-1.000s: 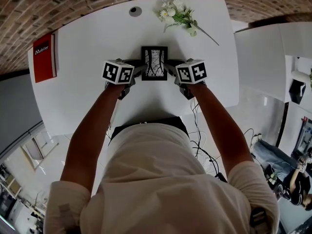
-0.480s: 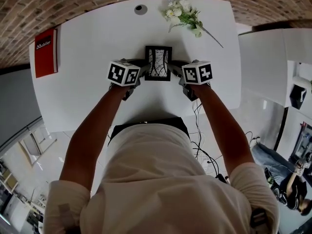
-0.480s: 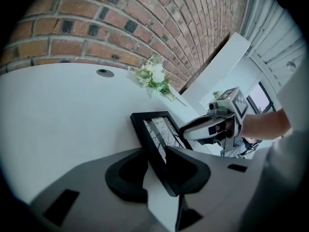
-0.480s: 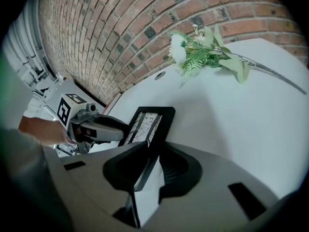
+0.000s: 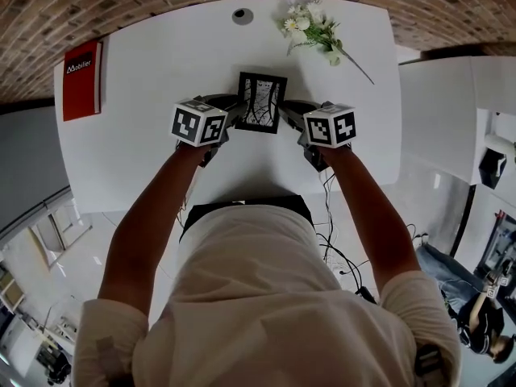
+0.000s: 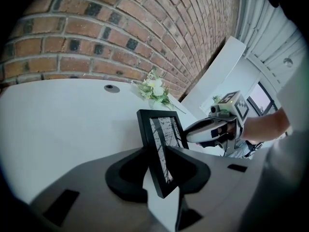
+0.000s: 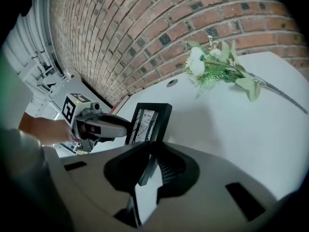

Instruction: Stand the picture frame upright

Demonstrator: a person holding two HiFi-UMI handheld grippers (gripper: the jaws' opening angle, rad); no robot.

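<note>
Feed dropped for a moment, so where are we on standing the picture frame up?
Done: the left tool and right tool each clamp a side edge of the picture frame. In hand: the frame is raised, close to upright. Left: set its base on the table, see that it stands, release. Whether its base touches the table I cannot tell.

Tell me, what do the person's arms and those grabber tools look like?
The left gripper and the right gripper are smooth grey shells with black padded jaws. Each carries a white cube printed with black square markers. The person wears a cream shirt with short sleeves, so the arms are bare below them.
</note>
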